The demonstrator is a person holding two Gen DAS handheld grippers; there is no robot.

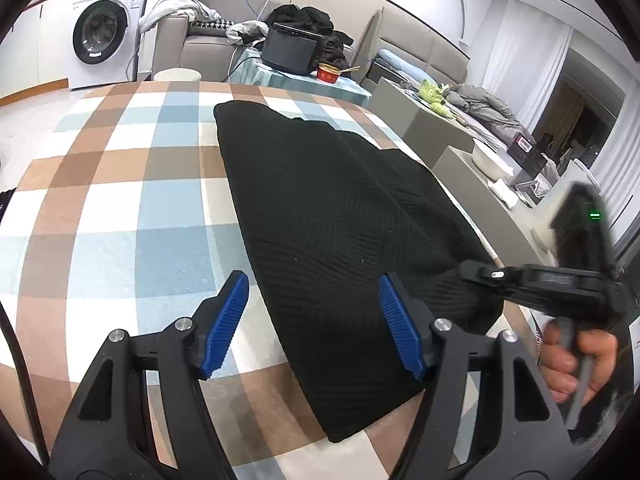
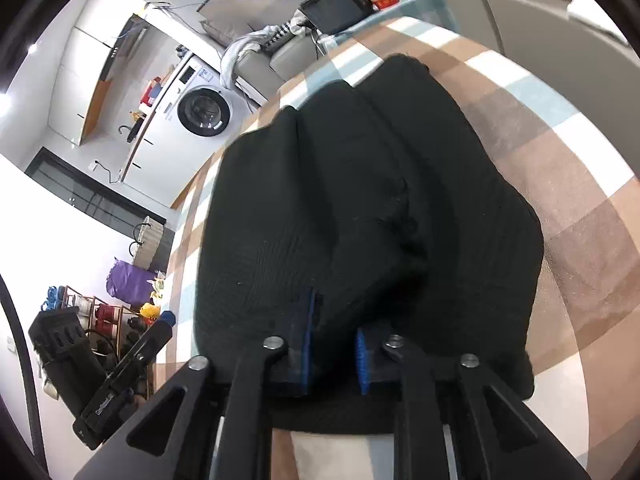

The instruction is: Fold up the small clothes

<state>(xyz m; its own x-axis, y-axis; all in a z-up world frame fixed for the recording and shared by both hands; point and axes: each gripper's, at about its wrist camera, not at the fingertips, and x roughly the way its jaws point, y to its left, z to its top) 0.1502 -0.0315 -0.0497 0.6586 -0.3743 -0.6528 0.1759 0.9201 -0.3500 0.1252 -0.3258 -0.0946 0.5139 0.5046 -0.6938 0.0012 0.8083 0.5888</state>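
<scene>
Black knit garment [image 1: 340,208] lies on the checked bench [image 1: 120,200]; right tool [image 2: 334,344] clamps its near edge, left tool [image 1: 314,320] hovers with fingers apart

We see our right tool [image 2: 334,344] with its blue pads [image 2: 307,340] pinching the near edge of the black knit garment [image 2: 360,200], which lies on the checked surface [image 2: 580,200]. A washing machine [image 2: 204,110] stands beyond.
</scene>
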